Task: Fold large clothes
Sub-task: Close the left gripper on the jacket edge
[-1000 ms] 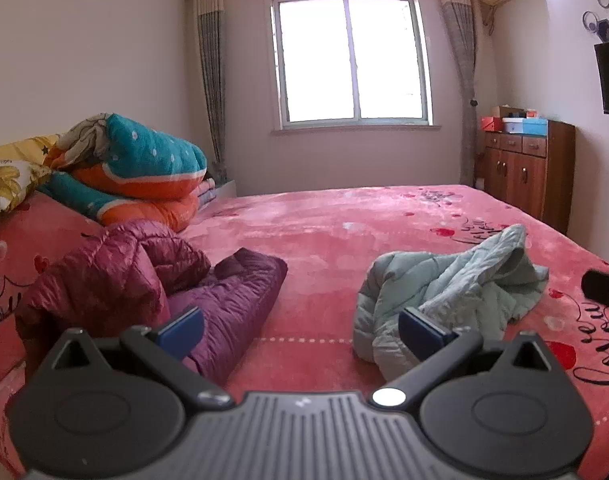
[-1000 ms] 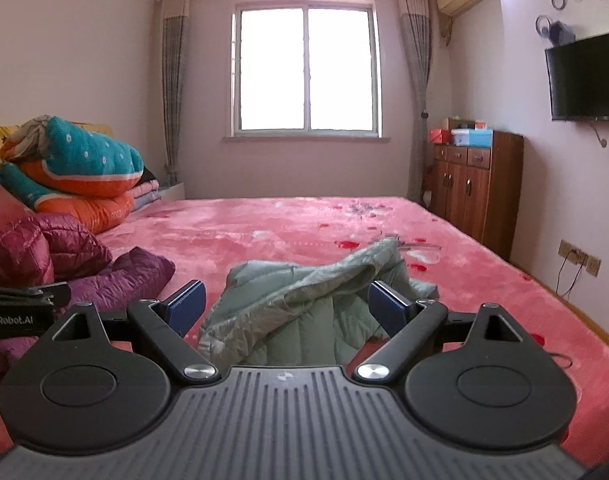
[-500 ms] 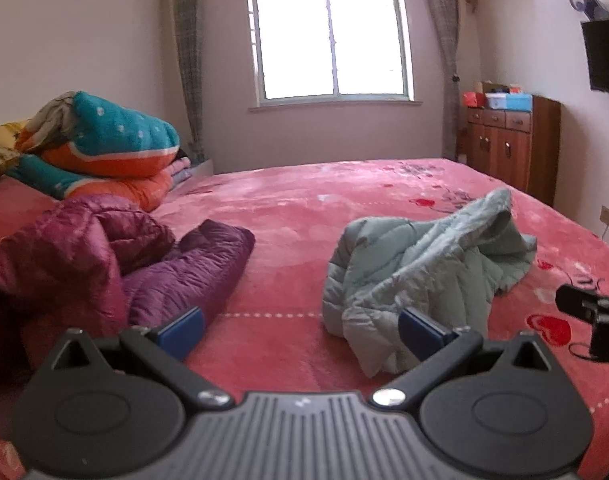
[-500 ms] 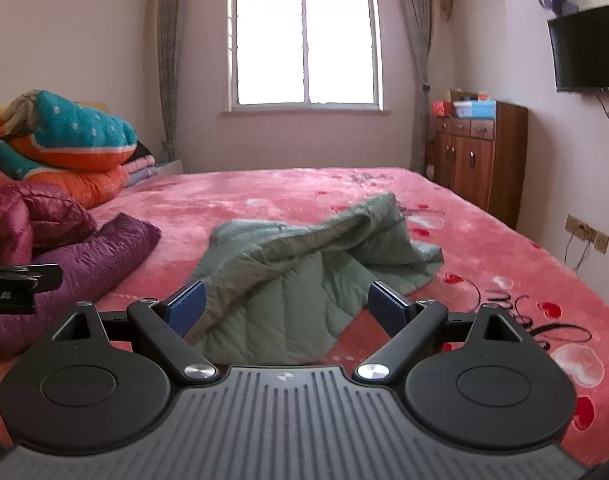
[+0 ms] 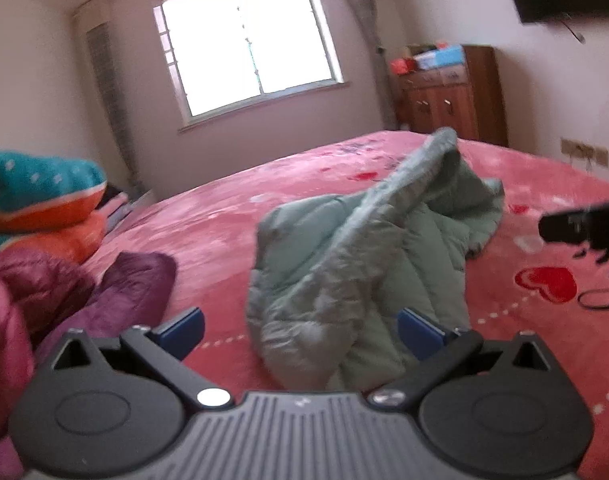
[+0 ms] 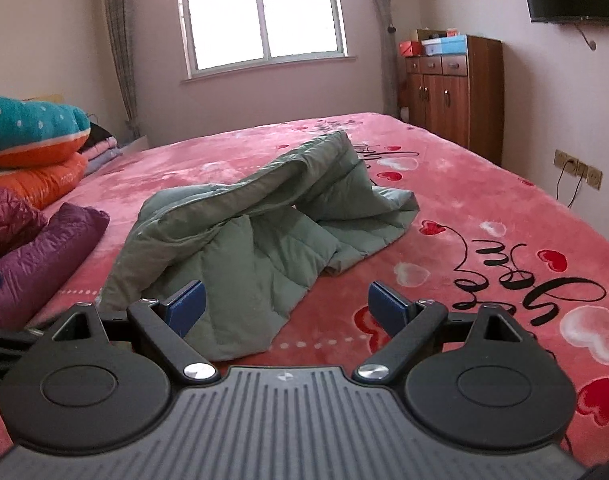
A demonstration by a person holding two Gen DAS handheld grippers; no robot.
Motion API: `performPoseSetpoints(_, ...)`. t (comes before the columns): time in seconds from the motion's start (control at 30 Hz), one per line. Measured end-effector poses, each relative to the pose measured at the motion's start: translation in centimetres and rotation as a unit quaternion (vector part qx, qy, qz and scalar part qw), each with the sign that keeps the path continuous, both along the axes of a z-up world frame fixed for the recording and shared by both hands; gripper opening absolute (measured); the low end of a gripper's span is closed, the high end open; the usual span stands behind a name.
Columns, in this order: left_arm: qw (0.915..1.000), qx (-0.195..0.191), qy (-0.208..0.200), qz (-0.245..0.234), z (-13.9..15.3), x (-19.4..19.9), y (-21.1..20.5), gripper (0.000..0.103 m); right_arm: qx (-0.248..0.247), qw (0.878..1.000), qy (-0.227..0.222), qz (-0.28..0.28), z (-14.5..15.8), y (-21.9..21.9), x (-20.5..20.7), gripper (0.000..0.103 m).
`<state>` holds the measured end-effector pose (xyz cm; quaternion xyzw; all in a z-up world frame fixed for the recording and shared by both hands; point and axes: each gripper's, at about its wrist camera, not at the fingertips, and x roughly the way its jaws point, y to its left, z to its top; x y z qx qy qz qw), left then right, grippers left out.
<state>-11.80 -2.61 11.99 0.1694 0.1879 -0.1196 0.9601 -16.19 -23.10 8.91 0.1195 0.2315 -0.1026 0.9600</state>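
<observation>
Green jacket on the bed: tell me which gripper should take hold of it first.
Probably the right gripper. It is open, with the green jacket's near hem lying flat beside its left fingertip. The left gripper, also open, faces a bunched, thick lump of the jacket, and its view is blurred.

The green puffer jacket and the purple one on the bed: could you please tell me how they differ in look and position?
The green puffer jacket lies crumpled mid-bed with one fold tented up; the purple puffer jacket lies lower, at the bed's left side. The green one lies alone on the pink bedspread; the purple one lies against a magenta jacket. The green sits right before both open claws; the purple is off to the side. Both are quilted and unfolded.
</observation>
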Motion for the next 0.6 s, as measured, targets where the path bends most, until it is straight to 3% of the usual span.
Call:
performPoseSetpoints(0.1,0.9997,0.024,-0.004,-0.006,-1.2,1.5,-1.8,0.101,0.009,1.0,0.001,0.002,-0.3,-0.4,0.6,0.103)
performPoseSetpoints(0.27,0.9985,0.054,-0.003,0.003,-3.0,4.2,-3.8,0.09,0.016,1.0,0.004,0.005,-0.8,-1.5,1.1,0.103)
performPoseSetpoints(0.47,0.9991,0.041,0.0,0.009,-3.6,6.9,-4.4,0.075,0.045,0.999,0.011,0.0,-0.9,-2.9,1.8,0.103)
performPoseSetpoints(0.6,0.9992,0.036,0.017,0.008,-3.8,8.2,-4.7,0.026,0.05,0.999,0.015,-0.003,-1.2,-3.4,2.6,0.103)
